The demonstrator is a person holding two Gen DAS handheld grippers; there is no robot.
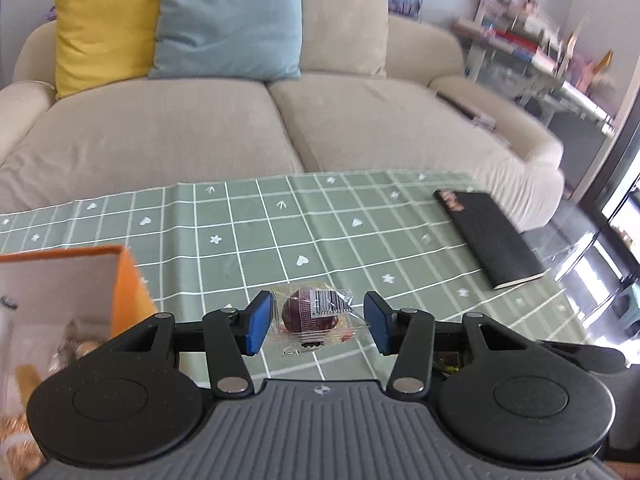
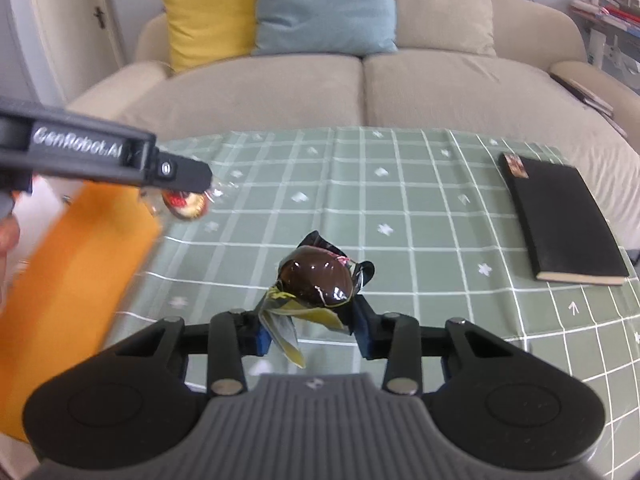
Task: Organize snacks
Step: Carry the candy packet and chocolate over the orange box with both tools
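From the left, my left tool (image 1: 318, 322) hangs open over the green checked tabletop (image 1: 248, 236), its blue pads clear of the clear-wrapped reddish snack (image 1: 310, 314) that shows between them. I cannot tell whether that snack lies on the cloth or has just been let go. The orange box (image 1: 130, 292), already holding snacks, sits just left of this tool. Further right, my right tool (image 2: 312, 330) is clamped on the dark foil-wrapped snack (image 2: 316, 282), lifted off the cloth. The box (image 2: 68, 300) lies to its left, so the carry should go leftward.
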